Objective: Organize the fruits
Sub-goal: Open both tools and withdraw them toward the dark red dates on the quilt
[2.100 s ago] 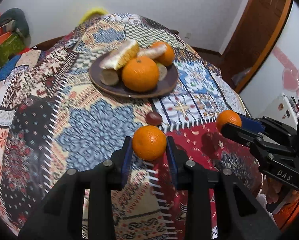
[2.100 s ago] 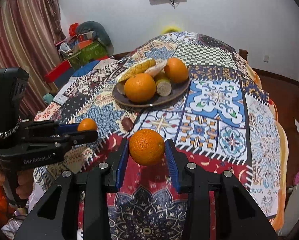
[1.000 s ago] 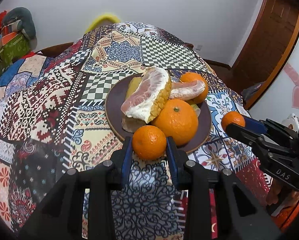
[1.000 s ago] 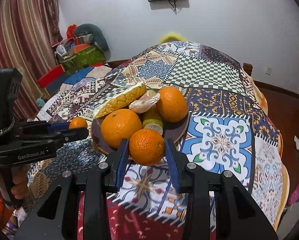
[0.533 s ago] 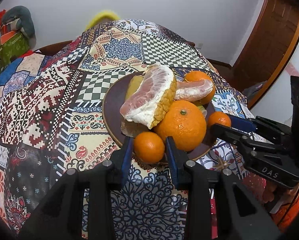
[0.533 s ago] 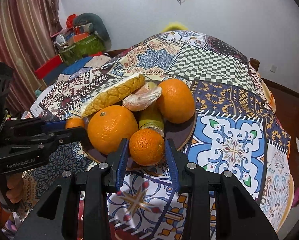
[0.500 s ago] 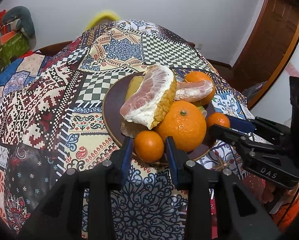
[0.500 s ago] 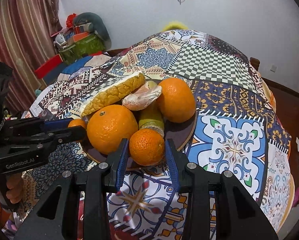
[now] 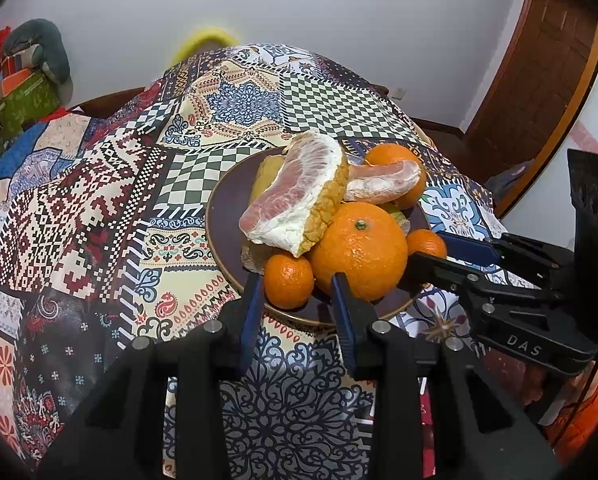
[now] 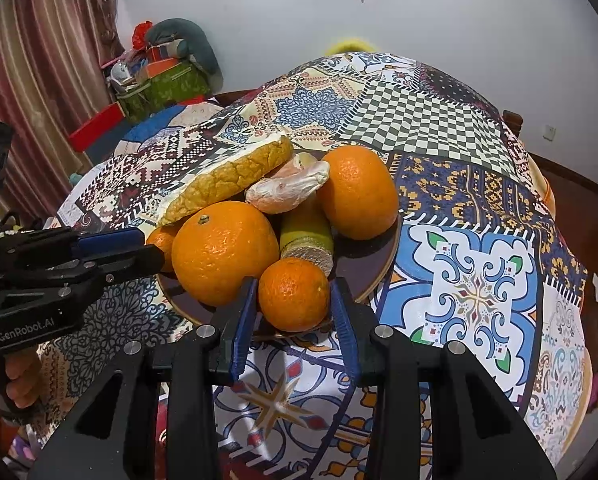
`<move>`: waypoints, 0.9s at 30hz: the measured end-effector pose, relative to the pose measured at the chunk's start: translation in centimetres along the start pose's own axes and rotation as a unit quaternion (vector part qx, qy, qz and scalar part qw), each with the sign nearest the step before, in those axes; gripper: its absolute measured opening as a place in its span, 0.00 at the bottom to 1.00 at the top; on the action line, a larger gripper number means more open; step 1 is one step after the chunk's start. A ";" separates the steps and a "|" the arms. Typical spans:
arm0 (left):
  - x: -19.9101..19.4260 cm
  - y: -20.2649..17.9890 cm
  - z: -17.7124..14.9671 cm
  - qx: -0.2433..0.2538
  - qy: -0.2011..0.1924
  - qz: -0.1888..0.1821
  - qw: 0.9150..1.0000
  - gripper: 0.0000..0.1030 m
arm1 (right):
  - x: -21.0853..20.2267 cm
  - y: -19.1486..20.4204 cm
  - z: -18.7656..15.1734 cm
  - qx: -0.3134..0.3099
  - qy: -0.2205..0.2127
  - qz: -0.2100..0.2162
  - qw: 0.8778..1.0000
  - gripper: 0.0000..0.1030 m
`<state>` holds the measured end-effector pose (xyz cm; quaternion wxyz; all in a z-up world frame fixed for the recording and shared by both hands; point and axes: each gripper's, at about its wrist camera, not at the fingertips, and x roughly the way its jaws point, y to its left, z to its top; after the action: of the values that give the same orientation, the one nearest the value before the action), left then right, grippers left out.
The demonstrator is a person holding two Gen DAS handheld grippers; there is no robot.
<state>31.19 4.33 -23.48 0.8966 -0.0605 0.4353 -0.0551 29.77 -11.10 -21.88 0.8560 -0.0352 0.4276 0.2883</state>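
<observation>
Left wrist view showed your left tool (image 9: 297, 292) at the near edge of the dark plate (image 9: 227, 208), with its two sides slightly spread. The first small mandarin (image 9: 289, 280) sat on the plate between them. It touched the left finger, and there was a clear gap to the right finger. It lay just beside the large orange (image 9: 359, 250), under the low end of the pomelo wedge (image 9: 295, 196).

Your right tool (image 10: 293, 304) came in from the other side of the large orange. In the right wrist view it was pinching the second small mandarin (image 10: 293, 294), with a blue pad close against each side of the fruit. This mandarin was over the plate's near rim. It touched the cut end of a yellow-green fruit (image 10: 305, 228) and sat just beside the large orange. You could not tell from either view whether it rested on the plate.

A peeled segment (image 10: 287, 192) lay on top of the pile, and another orange (image 10: 357, 192) sat at the back of the plate. The plate stood on the desk, which was covered by a patchwork cloth (image 9: 99, 200).
</observation>
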 end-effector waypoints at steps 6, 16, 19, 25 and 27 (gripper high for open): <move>-1.2 -0.3 0.0 0.000 -0.006 0.002 1.000 0.32 | -1.7 0.6 0.1 0.001 -0.013 0.005 1.000 0.35; -5.5 -1.2 -0.6 0.008 -0.031 0.005 0.999 0.32 | -6.1 3.1 -1.7 0.004 -0.044 0.010 0.999 0.38; -6.5 -1.3 -1.3 0.010 -0.032 0.006 0.999 0.33 | -7.1 4.1 -2.5 0.002 -0.050 0.014 0.999 0.38; -8.2 -1.3 -3.3 0.012 -0.028 0.009 1.000 0.38 | -8.3 5.4 -4.2 -0.003 -0.048 0.011 0.999 0.38; -8.6 -1.1 -3.9 0.008 -0.027 0.009 1.000 0.39 | -8.4 5.7 -4.7 -0.002 -0.044 0.009 0.999 0.39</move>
<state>22.79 4.30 -19.07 0.9089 -0.0509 0.4110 -0.0490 19.53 -11.71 -17.50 0.8713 -0.0206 0.3892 0.2982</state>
